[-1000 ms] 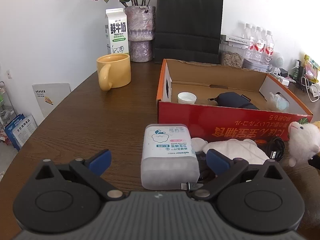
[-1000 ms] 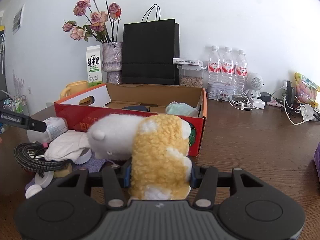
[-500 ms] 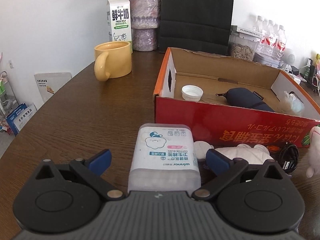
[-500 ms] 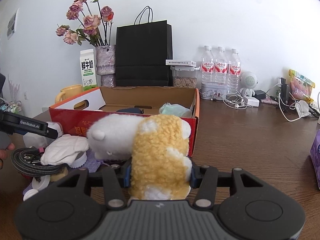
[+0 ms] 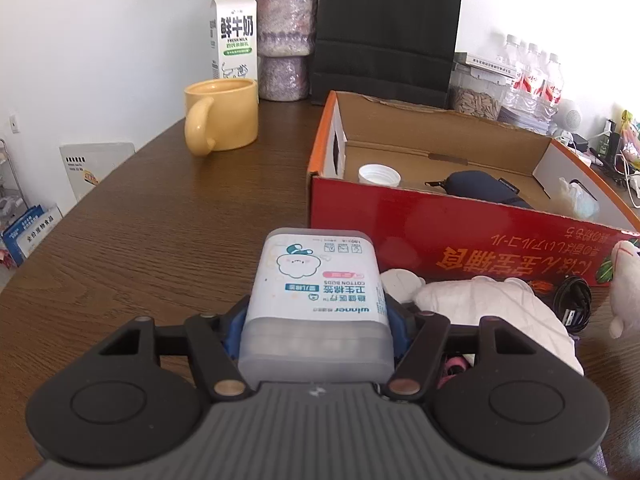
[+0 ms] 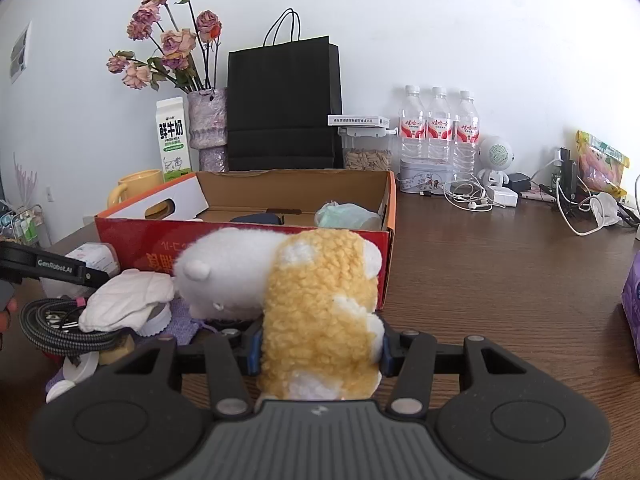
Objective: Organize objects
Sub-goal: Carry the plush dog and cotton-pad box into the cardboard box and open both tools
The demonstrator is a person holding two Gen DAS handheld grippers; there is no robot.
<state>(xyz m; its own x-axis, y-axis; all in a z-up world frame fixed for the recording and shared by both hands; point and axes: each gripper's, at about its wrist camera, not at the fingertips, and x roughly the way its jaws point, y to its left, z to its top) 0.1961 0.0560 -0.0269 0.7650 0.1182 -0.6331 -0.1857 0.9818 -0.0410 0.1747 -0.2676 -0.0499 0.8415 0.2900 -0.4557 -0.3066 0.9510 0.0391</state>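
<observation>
Box of cardboard, red outside (image 5: 460, 232), at 1 o'clock holds a few items; left gripper (image 5: 316, 320) just clamped translucent cotton-bud case (image 5: 316, 300), right gripper (image 6: 320, 350) clenches yellow-white plush toy (image 6: 320, 312); clutter remains.

Dark wood-grain worktop (image 5: 160, 216), rounded edge at left. Directly on it: red box (image 5: 460, 236), open top, near the middle; yellow mug (image 5: 224, 116) to its left, well apart; milk carton (image 5: 234, 32) and vase (image 5: 282, 40) behind the mug at the wall; black bag (image 5: 386, 28) behind the box. Right side: three water bottles (image 6: 438, 132), seed jar (image 6: 366, 152), tin (image 6: 424, 174), earphones (image 6: 466, 198), small white speaker (image 6: 496, 160). In front of the box: braided cable (image 6: 52, 328), white cloth (image 6: 128, 300).
</observation>
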